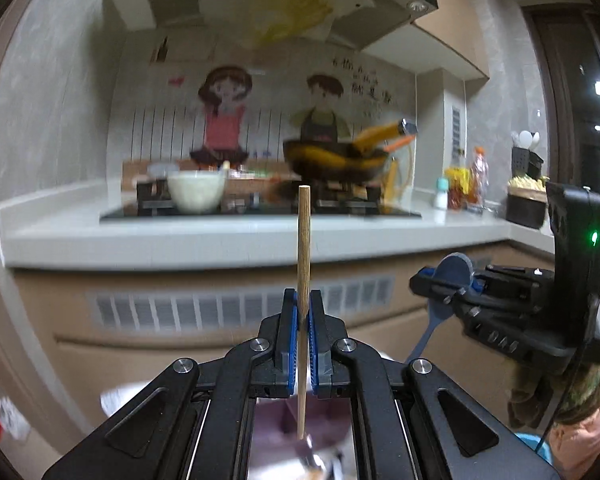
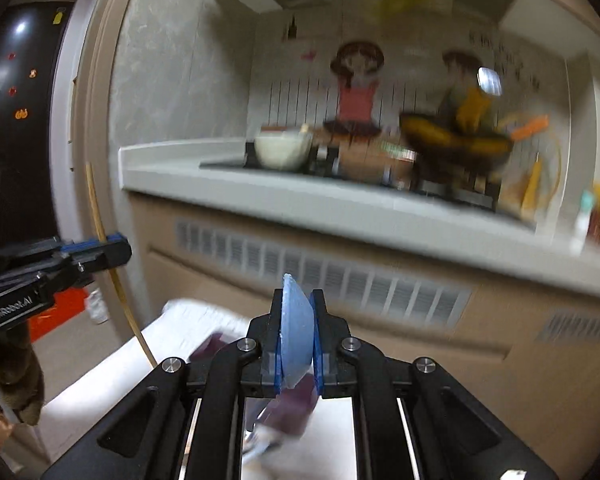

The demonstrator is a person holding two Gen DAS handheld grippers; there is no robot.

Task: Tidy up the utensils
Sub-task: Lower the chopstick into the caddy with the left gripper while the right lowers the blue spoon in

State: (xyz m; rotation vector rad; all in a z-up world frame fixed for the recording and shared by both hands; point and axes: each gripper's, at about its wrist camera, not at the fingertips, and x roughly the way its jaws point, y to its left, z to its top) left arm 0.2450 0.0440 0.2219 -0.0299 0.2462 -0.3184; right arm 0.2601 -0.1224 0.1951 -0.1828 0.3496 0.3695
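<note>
While both grippers are raised in front of the kitchen counter [image 1: 220,236], each is clamped on one utensil; the left gripper [image 1: 303,336] has its blue-padded fingers [image 1: 291,332] closed on a wooden chopstick [image 1: 303,248], which stands nearly upright, its tip level with the stove [image 1: 260,210]; the right gripper [image 2: 296,336] pinches the bowl of a blue spoon [image 2: 296,332] edge-on between its fingers [image 2: 317,340]; in the left wrist view the spoon's handle hangs downward; behind, blurred, a white bowl [image 1: 196,192] and a dark wok [image 1: 335,160] sit on the stove; below the grippers lies a white surface [image 2: 120,372] bearing a purple object too blurred to identify.
</note>
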